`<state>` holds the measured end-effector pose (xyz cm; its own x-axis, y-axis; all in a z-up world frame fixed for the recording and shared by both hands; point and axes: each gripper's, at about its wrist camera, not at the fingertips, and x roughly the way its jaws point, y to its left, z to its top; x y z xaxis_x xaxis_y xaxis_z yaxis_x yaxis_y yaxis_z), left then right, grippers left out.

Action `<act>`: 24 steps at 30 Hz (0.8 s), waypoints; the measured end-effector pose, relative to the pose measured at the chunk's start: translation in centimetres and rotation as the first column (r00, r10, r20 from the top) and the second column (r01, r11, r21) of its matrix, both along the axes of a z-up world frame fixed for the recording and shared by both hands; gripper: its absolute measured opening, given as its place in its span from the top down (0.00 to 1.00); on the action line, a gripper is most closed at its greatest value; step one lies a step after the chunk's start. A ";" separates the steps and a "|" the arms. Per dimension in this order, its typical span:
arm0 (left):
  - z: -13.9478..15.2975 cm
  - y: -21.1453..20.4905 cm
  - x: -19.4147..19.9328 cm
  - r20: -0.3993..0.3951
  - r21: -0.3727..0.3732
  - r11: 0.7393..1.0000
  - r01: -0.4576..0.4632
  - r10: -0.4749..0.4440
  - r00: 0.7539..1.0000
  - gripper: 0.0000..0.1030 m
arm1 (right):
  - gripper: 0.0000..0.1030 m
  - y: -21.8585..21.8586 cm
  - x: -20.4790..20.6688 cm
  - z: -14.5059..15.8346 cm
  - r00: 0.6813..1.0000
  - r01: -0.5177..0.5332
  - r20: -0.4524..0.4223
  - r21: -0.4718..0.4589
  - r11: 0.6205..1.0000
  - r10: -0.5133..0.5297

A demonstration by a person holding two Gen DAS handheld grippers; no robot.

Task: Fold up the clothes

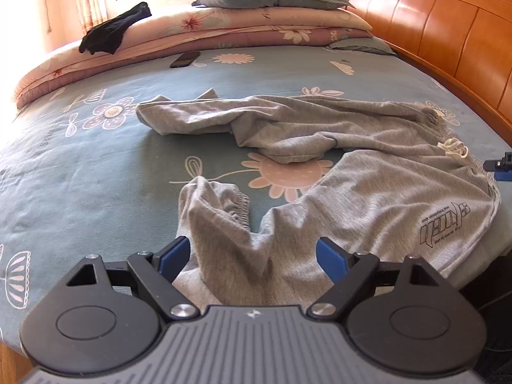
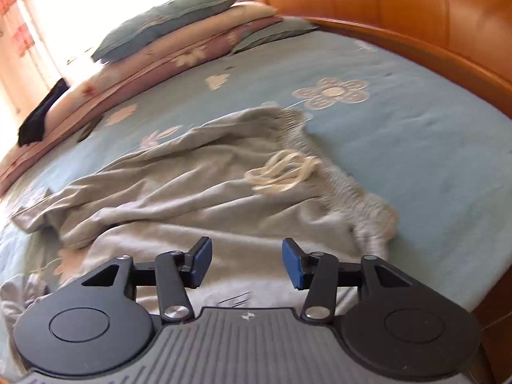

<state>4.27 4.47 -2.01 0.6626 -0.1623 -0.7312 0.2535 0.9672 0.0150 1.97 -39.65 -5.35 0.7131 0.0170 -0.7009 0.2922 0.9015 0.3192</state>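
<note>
Sweatpants (image 1: 320,160) rumpled near bed edge; both hand-held grippers (image 1: 252,257) (image 2: 247,262) apart, empty.

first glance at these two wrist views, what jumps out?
The crumpled grey sweatpants sprawl across the middle of the blue floral bedsheet, white drawstring bunched at the waistband. Both grippers hang open over the near fabric: the left gripper over a pant leg, the right gripper near the waist. A dark phone lies beside the stacked quilts.
</note>
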 end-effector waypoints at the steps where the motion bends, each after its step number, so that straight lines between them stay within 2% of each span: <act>1: 0.0 0.5 0.0 -0.006 -0.009 1.000 -0.024 0.024 1.000 0.16 | 0.45 1.4 0.7 -0.4 0.999 -0.050 -0.011 0.022 0.998 0.050; 4: -0.3 1.7 -0.2 -0.024 -0.026 0.996 -0.080 0.079 0.997 0.16 | 0.45 5.8 2.4 -1.6 0.979 -0.193 -0.048 0.063 0.979 0.196; 7: -0.9 2.6 -0.5 -0.042 -0.040 0.992 -0.116 0.114 0.993 0.16 | 0.42 9.3 3.1 -2.8 0.952 -0.293 -0.074 0.069 0.954 0.298; 12: -2.7 4.0 -0.6 -0.072 -0.077 0.985 -0.153 0.147 0.987 0.14 | 0.40 11.6 2.7 -5.1 0.930 -0.327 -0.169 0.025 0.945 0.326; 15: -3.1 5.0 -0.1 -0.083 -0.121 0.977 -0.176 0.167 0.982 0.14 | 0.32 11.5 2.0 -5.6 0.924 -0.357 -0.137 0.029 0.934 0.357; 18: -3.6 5.9 0.3 -0.096 -0.164 0.966 -0.200 0.186 0.978 0.14 | 0.32 11.8 1.8 -5.8 0.921 -0.370 -0.127 0.007 0.929 0.368; 24: -4.5 7.8 1.3 -0.123 -0.249 0.937 -0.247 0.222 0.967 0.14 | 0.23 12.6 1.6 -6.1 0.914 -0.394 -0.111 -0.019 0.919 0.390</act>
